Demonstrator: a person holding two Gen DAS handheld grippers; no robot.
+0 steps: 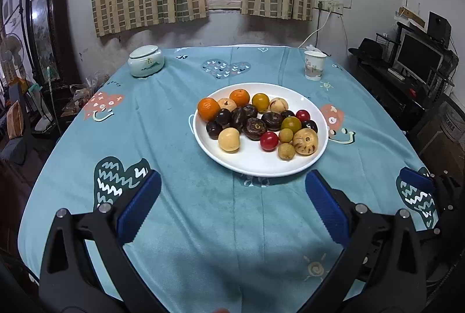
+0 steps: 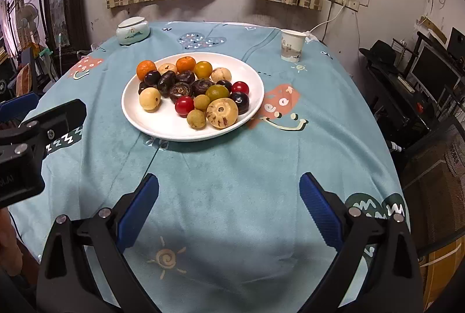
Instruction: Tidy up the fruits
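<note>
A white plate (image 1: pixel 250 163) stands mid-table, piled with mixed fruit: two oranges (image 1: pixel 208 109), dark chestnuts (image 1: pixel 255 128), red cherry tomatoes (image 1: pixel 269 141), yellow-green tomatoes (image 1: pixel 291 124) and pale peeled chestnuts (image 1: pixel 305 141). The plate also shows in the right wrist view (image 2: pixel 162 127). My left gripper (image 1: pixel 232 191) is open and empty, short of the plate's near rim. My right gripper (image 2: pixel 229 194) is open and empty, further back from the plate; its blue finger shows at the right edge of the left wrist view (image 1: pixel 415 179).
A lidded ceramic jar (image 1: pixel 146 61) stands at the back left and a paper cup (image 1: pixel 314 65) at the back right. The table has a teal patterned cloth (image 1: pixel 180 156). A desk with a monitor (image 1: pixel 418 59) is to the right; furniture and a fan stand left.
</note>
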